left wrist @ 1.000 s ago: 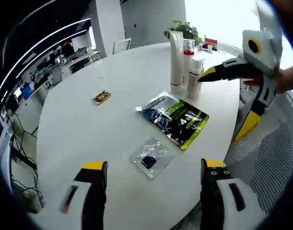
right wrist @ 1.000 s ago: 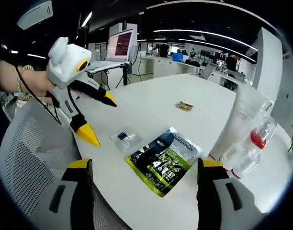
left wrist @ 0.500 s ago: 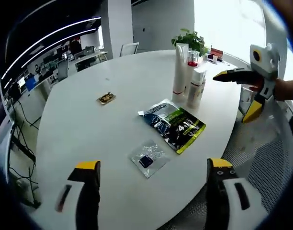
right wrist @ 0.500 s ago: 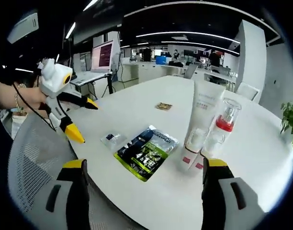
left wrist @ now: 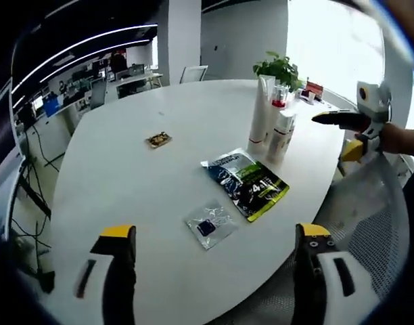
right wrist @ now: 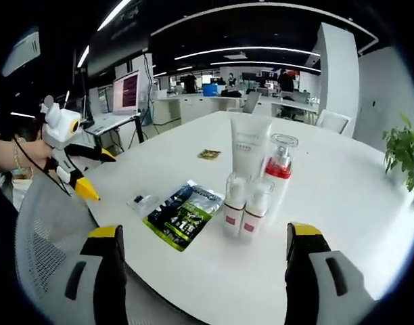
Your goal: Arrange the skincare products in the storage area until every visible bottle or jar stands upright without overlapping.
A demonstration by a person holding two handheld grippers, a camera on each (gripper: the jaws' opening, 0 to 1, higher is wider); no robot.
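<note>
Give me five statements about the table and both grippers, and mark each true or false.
1. The white tube stands upright. True.
2. The red-collared bottle lies on its side. False: it stands upright.
3. The dark pouch lies flat on the table. True.
4. The right gripper is shut on a small bottle. False: its jaws are open and empty.
5. The left gripper holds the clear packet. False: it is open; the packet lies on the table.

A round white table (left wrist: 126, 156) fills an open office, with a potted plant (left wrist: 280, 68) and bright window at its far edge, desks with monitors (right wrist: 126, 91) beyond it, and ceiling light strips overhead.
</note>
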